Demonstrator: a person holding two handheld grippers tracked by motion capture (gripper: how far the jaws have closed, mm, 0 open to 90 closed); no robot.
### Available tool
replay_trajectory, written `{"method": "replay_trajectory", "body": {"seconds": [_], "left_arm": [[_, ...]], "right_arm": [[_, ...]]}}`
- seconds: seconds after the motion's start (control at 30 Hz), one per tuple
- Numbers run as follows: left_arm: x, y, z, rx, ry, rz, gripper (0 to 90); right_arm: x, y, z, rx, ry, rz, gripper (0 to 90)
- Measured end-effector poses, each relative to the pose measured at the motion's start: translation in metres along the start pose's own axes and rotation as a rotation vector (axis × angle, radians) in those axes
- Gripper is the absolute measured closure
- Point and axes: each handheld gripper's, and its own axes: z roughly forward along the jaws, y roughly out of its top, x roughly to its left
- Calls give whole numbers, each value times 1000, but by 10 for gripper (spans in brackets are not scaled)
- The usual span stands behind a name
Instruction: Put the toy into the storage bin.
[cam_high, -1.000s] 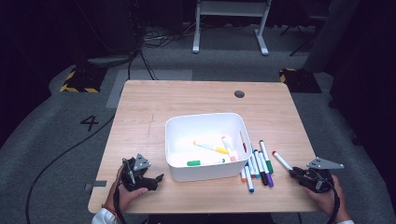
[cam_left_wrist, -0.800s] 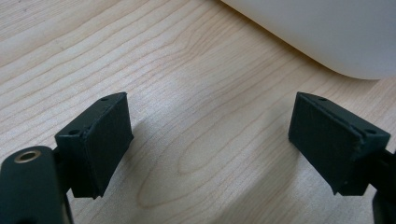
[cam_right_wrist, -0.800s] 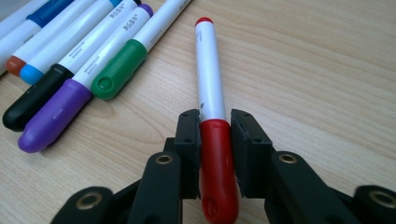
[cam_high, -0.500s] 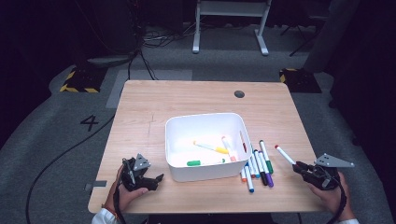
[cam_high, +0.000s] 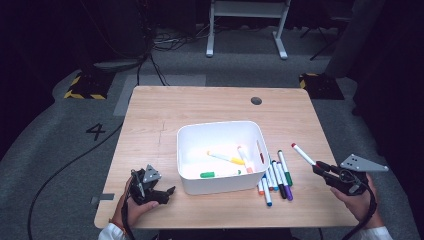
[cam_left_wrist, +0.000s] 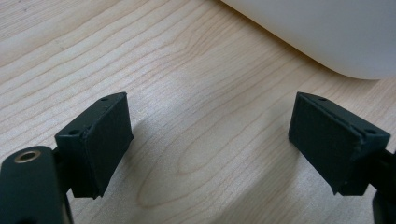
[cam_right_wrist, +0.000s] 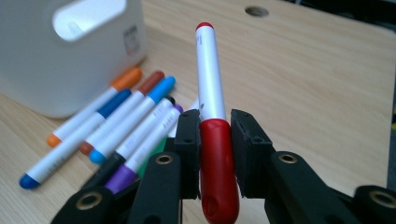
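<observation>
Since the earlier frame the right gripper (cam_high: 320, 168) has risen off the tabletop (cam_high: 200, 107) near its right edge, carrying the red marker (cam_high: 303, 154) up with it from the spot beside the loose markers. Its jaws are clamped on the marker's red cap end, and the white barrel sticks out past them, tilted up and toward the far side of the tabletop; in the right gripper view the red marker (cam_right_wrist: 211, 116) stands between the two black pads with both pressing on it. The white bin (cam_high: 220, 131) sits at the middle of the tabletop, with a yellow, an orange and a green marker lying inside. A row of loose markers (cam_high: 274, 177) lies on the wood just beside the bin's right wall, well below the lifted marker. The left gripper (cam_high: 167, 192) rests near the tabletop's near left corner, just beside the bin's near left corner, its jaws standing wide apart over bare wood with nothing between them.
</observation>
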Motion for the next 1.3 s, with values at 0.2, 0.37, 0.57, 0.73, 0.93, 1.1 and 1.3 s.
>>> {"method": "replay_trajectory", "body": {"seconds": [0.2, 0.37, 0.57, 0.73, 0.93, 1.1, 1.3], "left_arm": [[0, 0, 0, 0, 0, 0, 136], [0, 0, 0, 0, 0, 0, 136], [0, 0, 0, 0, -1, 0, 135], [0, 0, 0, 0, -1, 0, 135], [0, 0, 0, 1, -2, 1, 135], [1, 0, 0, 1, -4, 9, 135], [1, 0, 0, 0, -4, 6, 135]], "right_arm": [[14, 40, 4, -46, 74, -76, 739], [27, 75, 14, -83, 144, -145, 739], [45, 110, 32, -78, 219, -211, 739], [64, 129, 51, -63, 296, -262, 739], [90, 144, 77, -5, 369, -347, 739], [109, 152, 101, 71, 436, -419, 738], [124, 156, 121, 156, 502, -487, 739]]}}
